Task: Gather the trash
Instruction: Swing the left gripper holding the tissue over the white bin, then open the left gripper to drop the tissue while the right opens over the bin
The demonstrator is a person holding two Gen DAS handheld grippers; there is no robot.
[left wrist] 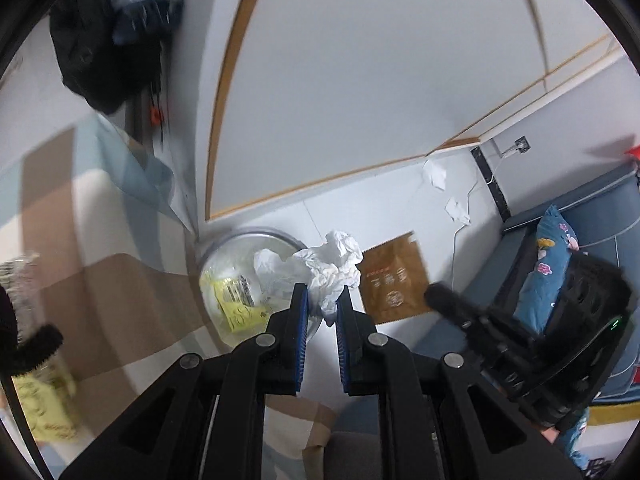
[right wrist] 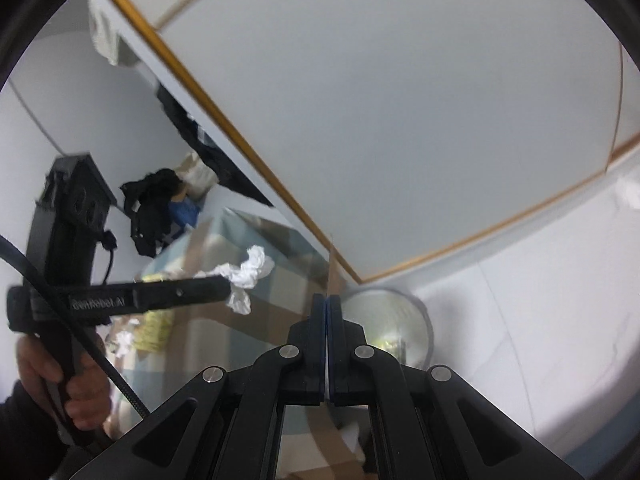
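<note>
My left gripper point(left wrist: 322, 298) is shut on a crumpled white paper ball point(left wrist: 332, 268) and holds it in the air just right of the round trash bin point(left wrist: 240, 248). The bin is lined with clear plastic and holds a yellow wrapper point(left wrist: 240, 304) and white paper. In the right wrist view the left gripper point(right wrist: 230, 286) shows from the side with the paper ball point(right wrist: 248, 276) above the checkered table. My right gripper point(right wrist: 327, 300) is shut and empty, pointing at the bin point(right wrist: 416, 320).
A checkered cloth covers the table point(left wrist: 100, 240), with yellow wrappers point(left wrist: 44, 408) on it. A brown paper bag point(left wrist: 394, 280) and white paper scraps point(left wrist: 436, 174) lie on the floor. A blue sofa with a flowered pillow point(left wrist: 552, 264) stands at the right.
</note>
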